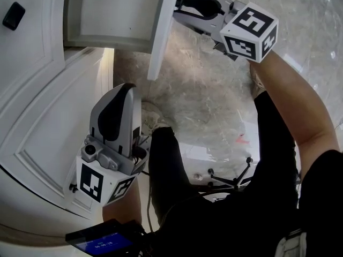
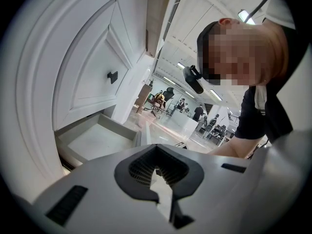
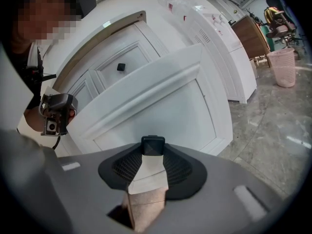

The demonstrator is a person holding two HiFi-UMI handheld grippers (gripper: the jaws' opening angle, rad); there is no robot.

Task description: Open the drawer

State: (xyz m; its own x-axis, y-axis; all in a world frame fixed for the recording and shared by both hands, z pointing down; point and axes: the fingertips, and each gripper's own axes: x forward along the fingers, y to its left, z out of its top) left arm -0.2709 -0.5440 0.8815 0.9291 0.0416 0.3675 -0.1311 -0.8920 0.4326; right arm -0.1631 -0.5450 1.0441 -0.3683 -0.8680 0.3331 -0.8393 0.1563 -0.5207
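With your right gripper (image 3: 152, 156) clamped on the knob (image 3: 153, 145) of the partly pulled-out drawer (image 3: 161, 108), and your left gripper (image 2: 157, 167) closed on nothing, pull straight out without twisting.

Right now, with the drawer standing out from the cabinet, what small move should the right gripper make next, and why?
Probably open the right gripper and let go: its jaws grip the black knob, and the drawer stands well out of the cabinet, floor showing, so the opening looks done.
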